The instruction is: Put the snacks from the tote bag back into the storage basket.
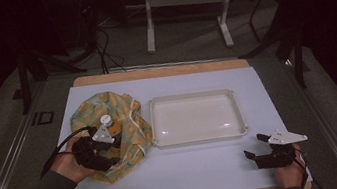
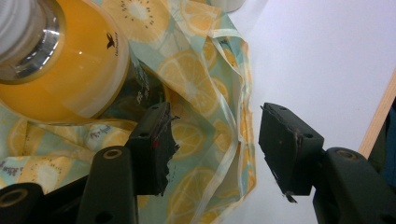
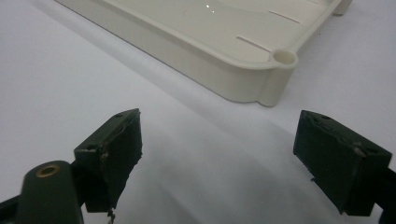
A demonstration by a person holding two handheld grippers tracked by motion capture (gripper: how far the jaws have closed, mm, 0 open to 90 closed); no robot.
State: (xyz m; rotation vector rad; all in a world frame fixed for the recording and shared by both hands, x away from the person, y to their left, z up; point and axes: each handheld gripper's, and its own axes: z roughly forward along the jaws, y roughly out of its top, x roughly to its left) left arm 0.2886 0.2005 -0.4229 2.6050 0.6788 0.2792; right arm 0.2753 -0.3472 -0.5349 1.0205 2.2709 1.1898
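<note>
Over on the left, the left gripper [image 2: 212, 140] sits low over the lemon-print cloth bag [image 1: 125, 126], jaws apart and holding nothing, beside an orange bottle [image 2: 70, 70] lying in the fabric. Meanwhile the right gripper [image 1: 260, 149] rests wide open and empty on the table [image 1: 193, 171], near the white tray [image 1: 198, 138].

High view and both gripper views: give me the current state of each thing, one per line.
Tray: empty, flat on the table.
Lemon-print bag: crumpled, open, lying left of the tray.
Orange bottle: capped, lying in the bag.
Left gripper: open, jaws over the bag's fabric, gripping nothing.
Right gripper: open, empty, near the tray's corner.
</note>
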